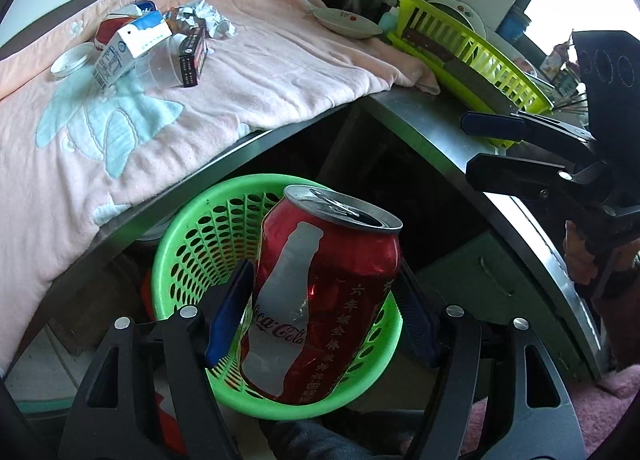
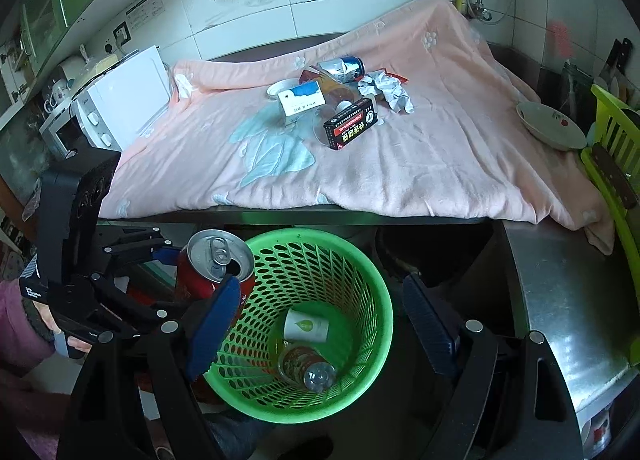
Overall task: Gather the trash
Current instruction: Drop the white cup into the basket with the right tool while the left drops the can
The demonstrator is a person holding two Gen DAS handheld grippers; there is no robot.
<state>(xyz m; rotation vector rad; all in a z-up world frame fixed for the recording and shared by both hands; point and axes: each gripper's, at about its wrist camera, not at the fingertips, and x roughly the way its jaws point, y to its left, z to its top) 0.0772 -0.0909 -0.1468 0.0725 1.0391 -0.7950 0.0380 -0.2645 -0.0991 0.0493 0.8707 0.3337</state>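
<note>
Left wrist view: the left gripper (image 1: 320, 324) pinches one red Coca-Cola can (image 1: 320, 300), a blue pad pressed on each side. The can stands upright with its tab end up and open, held over the near rim of one green perforated basket (image 1: 192, 236) that sits below the counter edge. The right gripper (image 1: 496, 148) shows at the right of this view, its two fingers apart with nothing between them.

Right wrist view: the right gripper (image 2: 320, 316) is spread wide above the basket (image 2: 360, 272), holding nothing. Inside the basket lie three things: one white paper cup (image 2: 306, 326) with a green leaf mark, on its side; one clear plastic bottle (image 2: 318, 374); and one clear round item beneath them, too blurred to name. The can (image 2: 212, 264) hangs at the basket's left rim, clamped in the left gripper (image 2: 200, 268).

On the pink blanket (image 2: 420, 148) covering the counter sits one heap of trash, well apart from the basket:
- one black and red carton (image 2: 352, 124)
- one white and blue carton (image 2: 300, 100)
- one crushed silver and blue can (image 2: 342, 66)
- one wad of crumpled paper (image 2: 386, 90)
- one clear cup on its side (image 1: 158, 68)
- one small clear round dish (image 1: 72, 60)

Other wrappers in the heap overlap too much to count.

Off the blanket: one white bowl (image 2: 550, 126), one lime dish rack (image 1: 472, 56), one cleaver (image 1: 460, 68) lying across the rack, one white microwave (image 2: 116, 108).
</note>
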